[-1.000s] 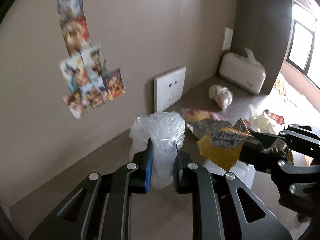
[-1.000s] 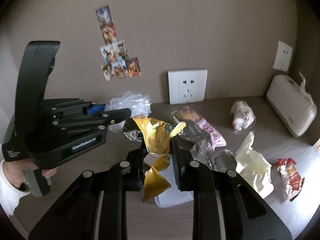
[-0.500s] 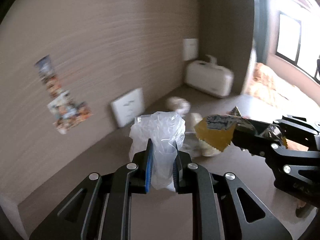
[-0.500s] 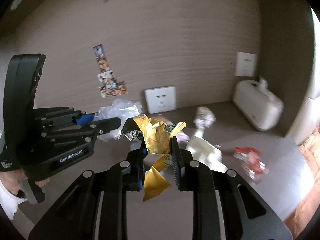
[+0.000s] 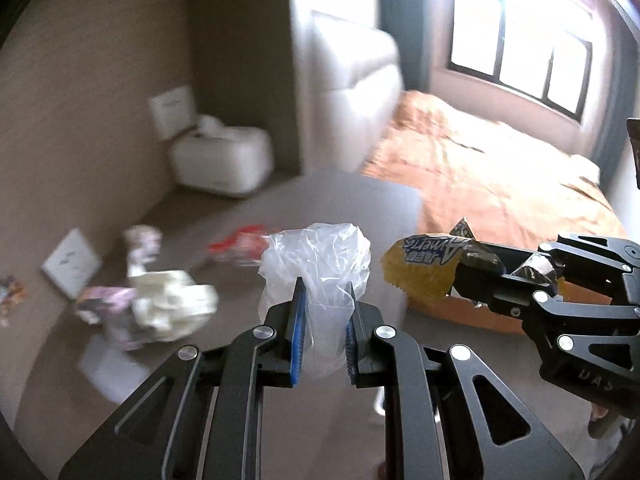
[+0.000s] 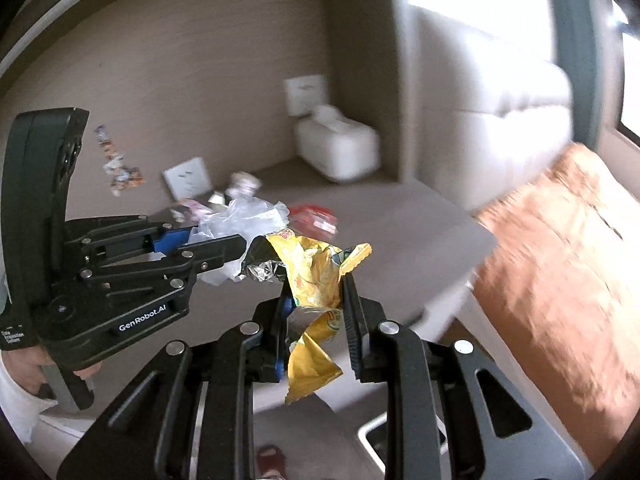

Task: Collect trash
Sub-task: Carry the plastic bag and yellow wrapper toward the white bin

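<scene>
My left gripper [image 5: 325, 300] is shut on a crumpled clear plastic bag [image 5: 320, 264], held above the brown desk [image 5: 280, 200]. My right gripper [image 6: 314, 292] is shut on a yellow snack wrapper [image 6: 312, 276] with a silver lining. In the left wrist view that right gripper [image 5: 460, 276] reaches in from the right with the yellow wrapper [image 5: 424, 268] sticking out. In the right wrist view the left gripper [image 6: 224, 246] comes in from the left with the plastic bag [image 6: 244, 220]. Both hang side by side near the desk's right edge.
More litter lies on the desk: a red wrapper [image 6: 314, 216], white crumpled paper [image 5: 168, 308], a pink packet [image 5: 100, 300]. A white tissue box [image 6: 338, 148] stands by the wall. An orange bedspread [image 6: 560, 260] lies right of the desk. A bin's white rim [image 6: 372, 436] shows below.
Both grippers have swung right together, away from the wall with the stickers, toward the desk's edge and the bed. Each still holds its piece of trash.
</scene>
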